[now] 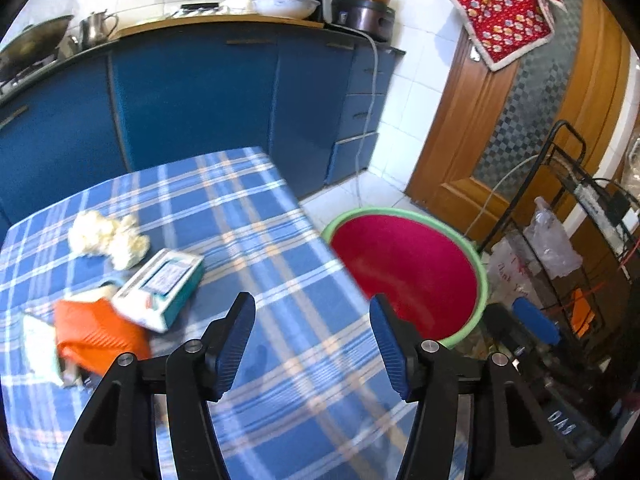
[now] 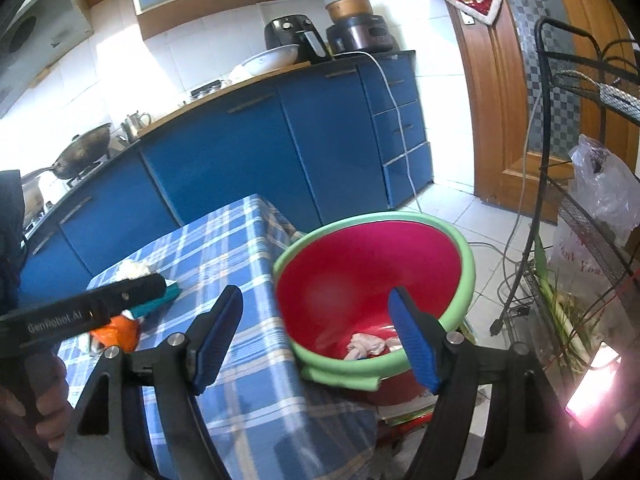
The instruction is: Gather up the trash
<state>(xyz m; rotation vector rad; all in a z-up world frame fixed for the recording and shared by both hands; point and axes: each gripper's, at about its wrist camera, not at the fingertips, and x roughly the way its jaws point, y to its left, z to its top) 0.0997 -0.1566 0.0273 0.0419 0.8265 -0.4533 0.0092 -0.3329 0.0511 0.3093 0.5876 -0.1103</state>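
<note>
**Trash Pickup Partly Done**

Hovering over the checked surface (image 1: 248,216) with the left gripper (image 1: 312,344), jaws apart and empty. Hanging above the red basin (image 2: 468,264) with the right gripper (image 2: 316,340), jaws likewise apart, crumpled scraps (image 2: 366,344) already lying inside. Still waiting on the surface: a paper wad (image 1: 108,238), a box (image 1: 160,288), an orange wrapper (image 1: 100,336).

Left wrist: orange wrapper (image 1: 100,336) blurred, partly under tissue box (image 1: 162,286); basin (image 1: 404,272) floor hidden. Right wrist: left gripper (image 2: 86,310) covers crumpled paper (image 2: 134,269) and box; basin scraps (image 2: 366,346) unidentifiable.
</note>
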